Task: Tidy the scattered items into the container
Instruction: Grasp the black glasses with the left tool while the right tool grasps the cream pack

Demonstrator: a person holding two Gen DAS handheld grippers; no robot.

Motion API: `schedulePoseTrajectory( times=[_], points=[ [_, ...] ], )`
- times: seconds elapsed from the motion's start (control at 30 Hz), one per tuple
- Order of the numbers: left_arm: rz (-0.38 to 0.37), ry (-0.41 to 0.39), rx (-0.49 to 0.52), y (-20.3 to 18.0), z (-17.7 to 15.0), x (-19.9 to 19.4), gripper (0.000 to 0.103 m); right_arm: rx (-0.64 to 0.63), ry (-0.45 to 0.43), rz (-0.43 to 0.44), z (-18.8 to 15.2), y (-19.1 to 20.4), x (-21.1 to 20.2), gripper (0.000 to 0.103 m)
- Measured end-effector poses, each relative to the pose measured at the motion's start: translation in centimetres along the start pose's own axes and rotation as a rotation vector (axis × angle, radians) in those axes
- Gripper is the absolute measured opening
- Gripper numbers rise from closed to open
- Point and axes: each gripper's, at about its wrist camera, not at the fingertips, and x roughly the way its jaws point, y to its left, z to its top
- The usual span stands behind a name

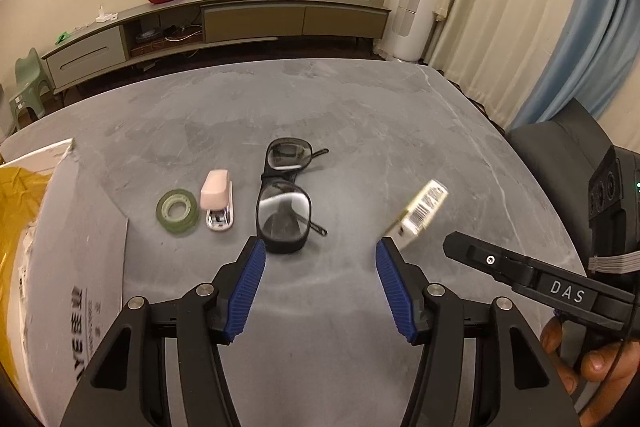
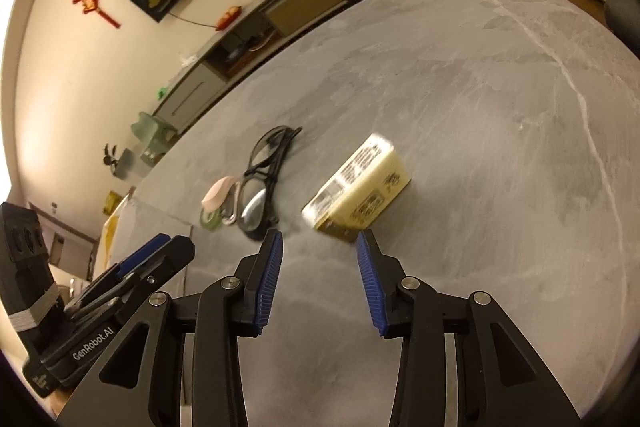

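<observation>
**Inspection: four loose items on the table, box at left**

I note one container, a white cardboard box (image 1: 80, 227) at the table's left edge, with printed characters on its flap. Inside I can see only crumpled yellow material (image 1: 18, 211); nothing else in it is visible to me.

Count on the grey, marble-veined table (image 1: 360, 115): one roll of green translucent tape (image 1: 177, 211), ring-shaped and lying flat; one pink stapler (image 1: 217, 199) with a chrome base, just beside the tape; one pair of black-framed glasses (image 1: 285, 201) with folded arms and clear lenses; one pale yellow rectangular carton (image 2: 358, 189) bearing a barcode label, blurred in both views.

The left gripper (image 1: 320, 263) is spread wide with nothing between its blue ribbed pads, with the glasses just ahead of it. The right gripper (image 2: 318, 255) is likewise spread and empty-handed, the carton immediately in front of its tips. A hand (image 1: 592, 363) grips the right tool's handle.
</observation>
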Motion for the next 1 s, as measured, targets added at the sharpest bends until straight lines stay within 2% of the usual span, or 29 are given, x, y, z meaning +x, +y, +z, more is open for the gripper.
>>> schedulePoseTrajectory(
  times=[0.07,0.33,0.4,0.43,0.8,1.0],
  points=[
    [0.008,0.0,0.007,0.0,0.6,1.4,0.059,0.019,-0.011,-0.036,0.9,-0.3,0.7,0.042],
    [0.072,0.019,0.036,0.4,2.0,5.9,0.059,0.028,-0.002,-0.077,2.0,-1.3,3.1,0.046],
    [0.076,0.026,0.036,0.7,2.3,7.0,0.059,0.028,0.001,-0.066,2.0,-1.6,3.6,0.053],
    [0.083,0.029,0.037,0.8,2.4,7.5,0.059,0.021,-0.004,-0.067,2.1,-1.6,3.7,0.054],
    [0.115,0.064,0.029,1.9,2.8,11.7,0.059,-0.008,-0.009,-0.017,2.6,-1.8,4.4,0.057],
    [0.091,0.101,0.012,1.9,2.1,12.6,0.058,-0.007,0.02,0.0,2.8,-2.3,3.9,0.057]
  ],
)
